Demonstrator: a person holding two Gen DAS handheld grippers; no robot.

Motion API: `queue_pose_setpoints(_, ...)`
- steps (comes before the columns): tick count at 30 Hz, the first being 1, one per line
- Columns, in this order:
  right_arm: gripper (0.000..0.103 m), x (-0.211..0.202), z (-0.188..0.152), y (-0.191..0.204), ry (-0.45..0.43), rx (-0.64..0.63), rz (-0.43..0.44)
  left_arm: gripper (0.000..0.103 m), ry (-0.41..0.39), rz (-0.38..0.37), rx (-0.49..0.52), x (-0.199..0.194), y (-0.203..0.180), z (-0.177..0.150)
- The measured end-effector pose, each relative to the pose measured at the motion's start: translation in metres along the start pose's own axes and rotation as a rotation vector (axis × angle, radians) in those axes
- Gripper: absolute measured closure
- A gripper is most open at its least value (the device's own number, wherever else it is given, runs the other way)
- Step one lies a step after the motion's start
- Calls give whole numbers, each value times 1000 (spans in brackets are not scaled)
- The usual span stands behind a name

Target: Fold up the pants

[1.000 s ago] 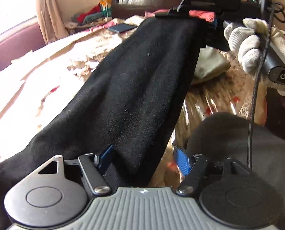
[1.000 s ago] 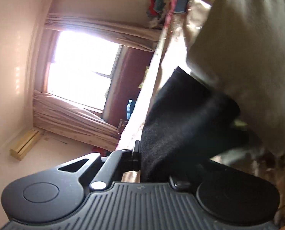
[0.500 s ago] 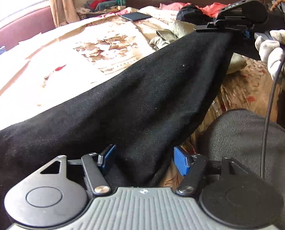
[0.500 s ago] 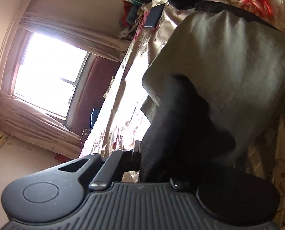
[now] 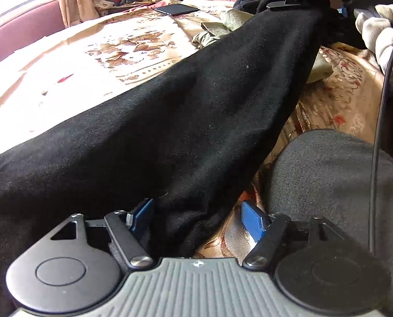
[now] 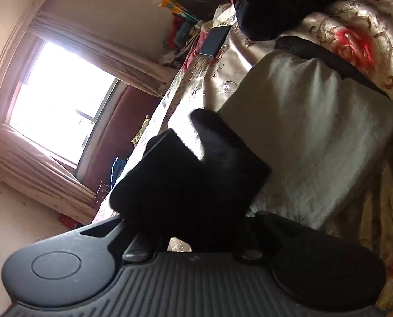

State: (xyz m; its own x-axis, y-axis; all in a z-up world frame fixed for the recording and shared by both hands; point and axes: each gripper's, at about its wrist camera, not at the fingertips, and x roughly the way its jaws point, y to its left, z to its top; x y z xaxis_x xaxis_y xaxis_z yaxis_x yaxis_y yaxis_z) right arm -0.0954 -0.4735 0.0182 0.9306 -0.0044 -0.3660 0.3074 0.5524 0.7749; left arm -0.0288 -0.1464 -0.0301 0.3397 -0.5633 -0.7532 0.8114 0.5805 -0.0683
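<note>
A bedroom is shown, with a bright curtained window (image 6: pixel 56 100) and a bed covered by a cream floral bedspread (image 5: pixel 96 60), on which a dark flat phone (image 5: pixel 176 9) and a folded pale olive cloth (image 6: pixel 310 132) lie. The black fleece pants (image 5: pixel 186 111) are stretched above the bedspread between the two tools, sagging onto it at the left of the left wrist view.

The left gripper (image 5: pixel 197 218) is seen with its blue pads (image 5: pixel 253 223) standing wide and opening; one end of the pants lies between them, against the left pad only, with a clear gap to the right one. The right gripper (image 5: pixel 326 5), held in a white-gloved hand (image 5: pixel 378 37), is clamped narrow on the far end of the pants; in its own view the black cloth (image 6: pixel 191 185) bunches out from closed jaws.

The step in hand appears to be laying the pants out lengthwise for a fold, with the left end being let go. Next, the far end would probably need carrying over toward the near end, kept taut and edges aligned, clear of the olive cloth.
</note>
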Motion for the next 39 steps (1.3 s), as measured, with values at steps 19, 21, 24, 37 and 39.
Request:
queue_pose_setpoints(19,97,77,-112,255,257,-514,323,20,-166,58,-331,-111,90,-51)
queue_pose_setpoints(21,97,95,-151,280,333,-575,353,20,-208,131,-367,-138,109,-66)
queue_pose_setpoints(24,97,122,-230,315,470,-712,388,19,-261,213,-446,-173,137,-93)
queue_pose_setpoints(37,97,142,-455,357,710,-1251,432,19,-256,374,-730,-209,188,-203)
queue_pose_setpoints(39,97,137,-467,356,691,-1313,422,19,-265,363,-755,-212,195,-216)
